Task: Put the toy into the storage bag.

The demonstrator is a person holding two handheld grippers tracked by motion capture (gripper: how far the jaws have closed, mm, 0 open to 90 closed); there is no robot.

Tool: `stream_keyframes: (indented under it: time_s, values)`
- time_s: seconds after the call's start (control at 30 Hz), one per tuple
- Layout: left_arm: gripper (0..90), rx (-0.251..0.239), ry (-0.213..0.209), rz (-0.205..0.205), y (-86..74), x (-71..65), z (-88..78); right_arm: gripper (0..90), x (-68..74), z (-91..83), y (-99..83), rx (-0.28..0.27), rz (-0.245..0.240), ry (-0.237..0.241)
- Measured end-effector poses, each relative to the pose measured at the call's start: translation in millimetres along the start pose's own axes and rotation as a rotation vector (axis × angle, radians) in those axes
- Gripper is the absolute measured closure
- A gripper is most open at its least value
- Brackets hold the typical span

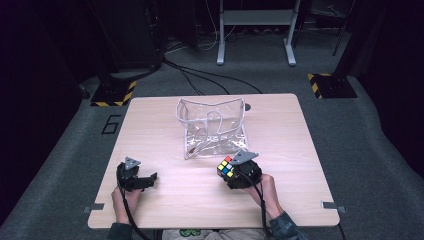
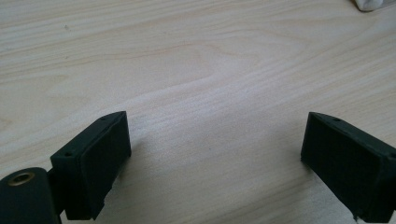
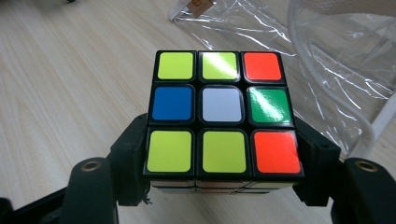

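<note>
I see the wooden table (image 1: 165,200) first, with a clear plastic pouch (image 1: 212,127) standing open at its middle. Just in front of the pouch's near right corner, my right gripper (image 1: 235,172) pinches a scrambled puzzle cube (image 3: 223,114) between its jaws, one pressed on each side. A black "6" (image 1: 111,124) is marked on the floor left of the table. My left gripper (image 2: 215,158) hovers over bare wood, jaws spread wide, holding nothing.
</note>
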State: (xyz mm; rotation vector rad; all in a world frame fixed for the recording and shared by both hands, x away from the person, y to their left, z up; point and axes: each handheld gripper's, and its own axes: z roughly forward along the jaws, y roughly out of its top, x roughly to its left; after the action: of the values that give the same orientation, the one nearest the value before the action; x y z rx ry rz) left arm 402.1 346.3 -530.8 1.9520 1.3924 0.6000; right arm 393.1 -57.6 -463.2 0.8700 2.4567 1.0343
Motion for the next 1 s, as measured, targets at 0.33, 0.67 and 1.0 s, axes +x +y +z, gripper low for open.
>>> stream_keyframes:
  time_s: [0.33,0.67,1.0]
  values:
    - [7.9,0.0,0.0,0.0,0.0,0.0,0.0,33.2,-16.6,-15.8,4.8,-0.029,0.014,-0.027]
    - [7.9,0.001,0.0,0.001,0.0,0.1,0.0,33.3,-25.9,-26.1,12.0,-0.038,0.028,-0.05]
    - [7.9,0.0,0.0,0.0,0.0,0.0,0.0,33.3,-33.5,-35.2,20.4,-0.053,0.02,-0.058]
